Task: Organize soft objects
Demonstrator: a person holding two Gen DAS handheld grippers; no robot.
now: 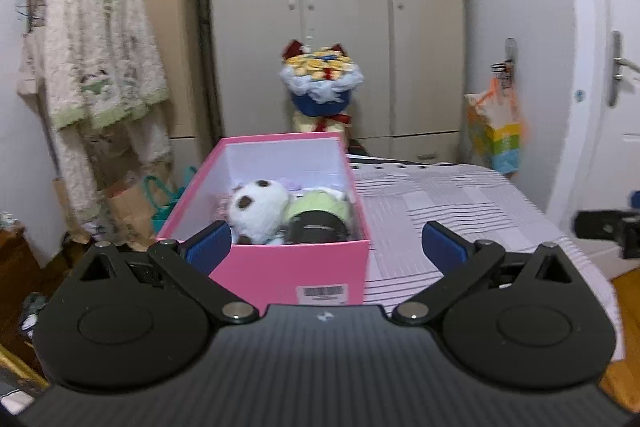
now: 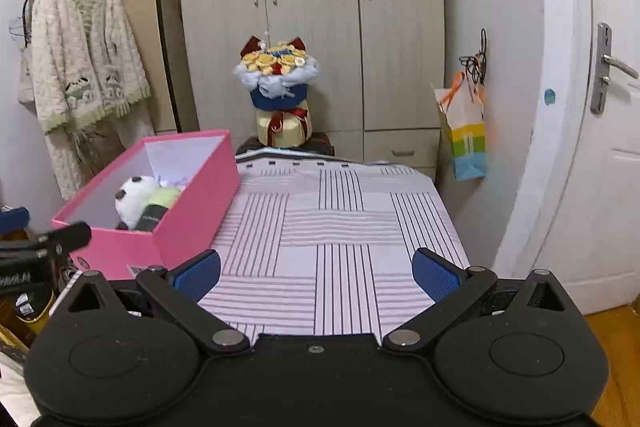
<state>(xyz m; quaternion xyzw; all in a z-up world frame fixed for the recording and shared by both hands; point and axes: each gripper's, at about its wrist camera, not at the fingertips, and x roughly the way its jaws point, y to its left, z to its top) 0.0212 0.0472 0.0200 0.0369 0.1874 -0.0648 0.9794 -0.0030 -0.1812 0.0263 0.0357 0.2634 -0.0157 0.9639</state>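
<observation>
The pink box (image 1: pixel 276 267) sits on the left side of the striped bed cover (image 2: pixel 344 227). Inside it lies a white panda toy (image 1: pixel 258 211) with a green top, and something dark is tucked by its near side. The soft things look put away already, so I think the job is nearly done.

The left gripper (image 1: pixel 326 245) has its blue fingers spread wide, with nothing between them. It hangs just in front of the near end of the box. The right gripper (image 2: pixel 316 273) is wide too and empty, over the bare part of the cover.

If the panda needs a push, go in slowly from above. Press it down gently, so the box does not slide off the left edge.

The left view is blurry. I cannot tell what the dark thing is, or the pale purple bit behind the panda. The bottom of the box is hidden. No lid shows anywhere.
</observation>
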